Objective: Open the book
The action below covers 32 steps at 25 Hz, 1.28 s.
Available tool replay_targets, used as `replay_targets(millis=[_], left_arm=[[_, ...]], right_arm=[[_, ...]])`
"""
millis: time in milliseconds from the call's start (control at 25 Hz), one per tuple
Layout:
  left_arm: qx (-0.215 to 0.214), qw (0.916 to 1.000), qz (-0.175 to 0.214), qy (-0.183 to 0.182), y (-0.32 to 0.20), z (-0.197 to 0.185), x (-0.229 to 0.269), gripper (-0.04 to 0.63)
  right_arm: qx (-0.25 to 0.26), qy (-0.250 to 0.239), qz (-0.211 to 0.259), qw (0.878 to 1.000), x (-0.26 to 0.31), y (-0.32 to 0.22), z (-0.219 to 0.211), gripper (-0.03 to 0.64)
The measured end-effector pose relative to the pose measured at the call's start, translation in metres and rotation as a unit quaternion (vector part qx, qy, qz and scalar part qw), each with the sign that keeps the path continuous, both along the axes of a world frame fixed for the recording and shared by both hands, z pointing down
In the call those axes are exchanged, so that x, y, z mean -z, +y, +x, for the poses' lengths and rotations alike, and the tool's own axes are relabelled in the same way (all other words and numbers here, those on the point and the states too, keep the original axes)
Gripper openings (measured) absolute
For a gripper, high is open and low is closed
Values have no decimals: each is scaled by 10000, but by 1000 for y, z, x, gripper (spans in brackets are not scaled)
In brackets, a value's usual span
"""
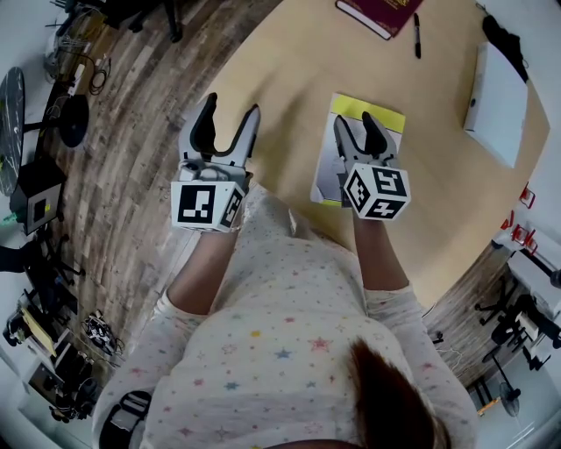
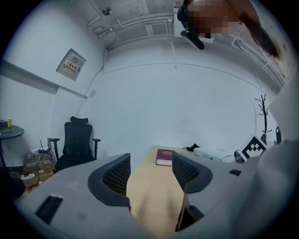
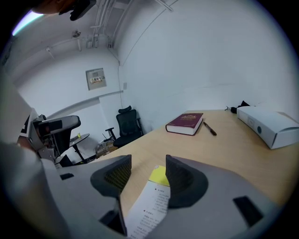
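Light wooden table [image 1: 289,79], bearing yellow-white booklet [image 1: 326,162], maroon book [image 1: 379,13], black pen [image 1: 417,36], white box [image 1: 498,92]

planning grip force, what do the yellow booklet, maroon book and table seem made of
Yellow booklet: thin paper, matte printed cover. Maroon book: hardcover, probably coated board; thick, stiff edges. Table: pale wood-look top, likely laminate, smooth with faint grain.

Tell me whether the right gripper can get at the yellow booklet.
Probably yes: the right gripper hangs over the yellow booklet, jaws apart and holding nothing, and nothing on the table stands between them.
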State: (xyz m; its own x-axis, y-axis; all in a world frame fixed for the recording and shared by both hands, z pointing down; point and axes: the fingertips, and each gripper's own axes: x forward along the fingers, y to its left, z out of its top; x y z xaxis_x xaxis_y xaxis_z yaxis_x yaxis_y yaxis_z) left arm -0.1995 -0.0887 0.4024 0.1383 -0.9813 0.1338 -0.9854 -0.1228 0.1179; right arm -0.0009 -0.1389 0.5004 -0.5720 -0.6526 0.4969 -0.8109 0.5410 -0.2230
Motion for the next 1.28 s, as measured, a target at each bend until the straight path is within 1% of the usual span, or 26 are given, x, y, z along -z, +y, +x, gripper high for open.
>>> replay_targets(millis=[320, 640, 800, 1040, 1280], left_arm=[[20, 10000, -66, -9, 2, -1, -6, 267], [37, 9999, -129, -39, 3, -1, -12, 267], [63, 9998, -163, -41, 4, -2, -14, 267], [65, 9998, -168, -17, 5, 0, -14, 267], [53, 9999, -154, 4, 6, 2, -15, 267]], right_arm=[[106, 276, -277, 9992, -35, 5, -3, 229], [323, 675, -367, 9965, -56, 10, -10, 229], [455, 905, -326, 9943, -61, 12, -14, 230], [704, 1439, -226, 9868, -68, 19, -18, 241], [853, 1752, -213, 9806, -75, 25, -21, 255]])
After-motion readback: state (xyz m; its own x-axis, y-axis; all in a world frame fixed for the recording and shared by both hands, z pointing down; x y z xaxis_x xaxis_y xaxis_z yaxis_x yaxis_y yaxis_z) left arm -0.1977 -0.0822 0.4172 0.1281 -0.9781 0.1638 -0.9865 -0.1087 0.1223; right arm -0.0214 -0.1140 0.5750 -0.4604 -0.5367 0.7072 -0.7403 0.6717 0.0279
